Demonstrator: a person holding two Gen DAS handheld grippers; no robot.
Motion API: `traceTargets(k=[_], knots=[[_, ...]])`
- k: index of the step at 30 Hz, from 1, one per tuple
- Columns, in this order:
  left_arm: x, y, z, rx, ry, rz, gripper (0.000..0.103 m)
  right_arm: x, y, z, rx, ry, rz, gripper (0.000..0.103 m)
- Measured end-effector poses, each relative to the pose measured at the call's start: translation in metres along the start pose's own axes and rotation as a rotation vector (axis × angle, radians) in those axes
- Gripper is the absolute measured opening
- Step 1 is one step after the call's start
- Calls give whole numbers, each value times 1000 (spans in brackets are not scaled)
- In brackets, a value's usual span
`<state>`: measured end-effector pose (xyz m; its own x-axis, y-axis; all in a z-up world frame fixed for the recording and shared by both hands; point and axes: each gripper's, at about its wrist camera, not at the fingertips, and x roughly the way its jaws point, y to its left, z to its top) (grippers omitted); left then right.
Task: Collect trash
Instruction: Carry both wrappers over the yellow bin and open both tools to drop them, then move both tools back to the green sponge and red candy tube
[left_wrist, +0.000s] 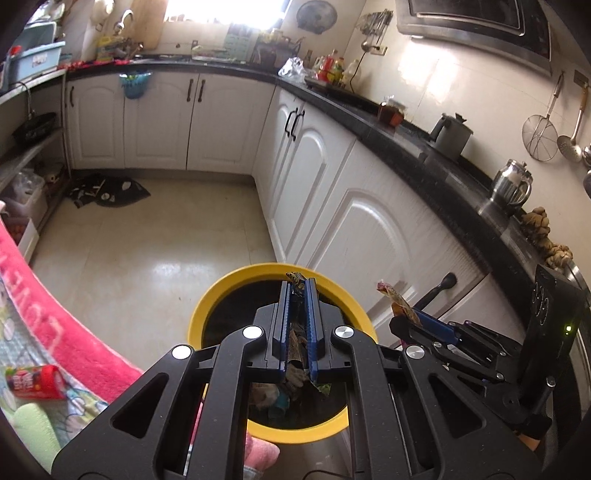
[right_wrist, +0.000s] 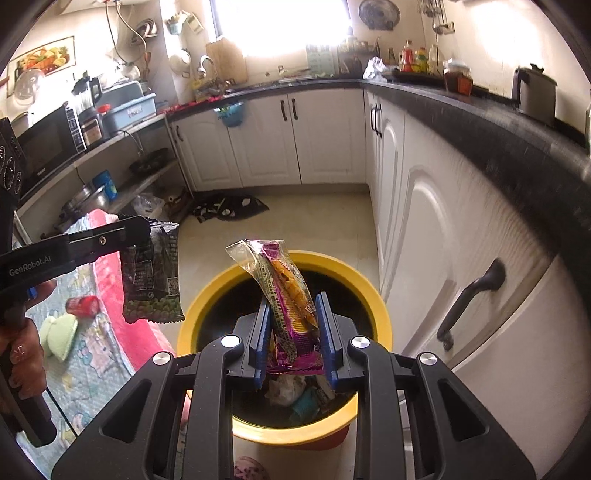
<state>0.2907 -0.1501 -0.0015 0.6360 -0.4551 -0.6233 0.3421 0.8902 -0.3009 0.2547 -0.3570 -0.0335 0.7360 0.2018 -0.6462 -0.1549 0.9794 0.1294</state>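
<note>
Above yellow bin (right_wrist: 207, 299): two clamped wrappers (right_wrist: 291, 306); contents indistinct

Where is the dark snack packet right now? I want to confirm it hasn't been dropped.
In the right wrist view, the dark snack packet hangs from the left tongs, left of the yellow bin.

A dark snack packet (right_wrist: 153, 275) is hanging beside the yellow-rimmed bin (right_wrist: 373, 295), left of it; a purple-and-orange wrapper (right_wrist: 288, 295) is standing tilted above its trash-filled opening.
</note>
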Motion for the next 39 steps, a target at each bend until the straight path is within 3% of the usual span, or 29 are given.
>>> traceTargets(k=[9,12,14,16,18,23,26,39], knots=[[26,10,-9,-25,54,-5,4,36,-5,-11,12,83,5,25],[33,16,-12,-36,72,-2,8,45,-6,-13,7,100,4,35],[36,21,-14,-49,82,9,27,50,-7,-15,5,112,-3,40],[36,24,-16,-59,85,17,36,53,-8,-16,10,115,-12,49],[33,28,-18,-69,86,27,44,54,-9,-17,16,117,-18,50],[15,40,-22,-109,62,70,81,47,-6,-17,9,96,-37,59],[-2,48,-23,-128,36,108,90,40,1,-15,1,74,-41,63],[-90,87,-30,-228,-99,239,92,0,65,10,-102,-52,56,72]])
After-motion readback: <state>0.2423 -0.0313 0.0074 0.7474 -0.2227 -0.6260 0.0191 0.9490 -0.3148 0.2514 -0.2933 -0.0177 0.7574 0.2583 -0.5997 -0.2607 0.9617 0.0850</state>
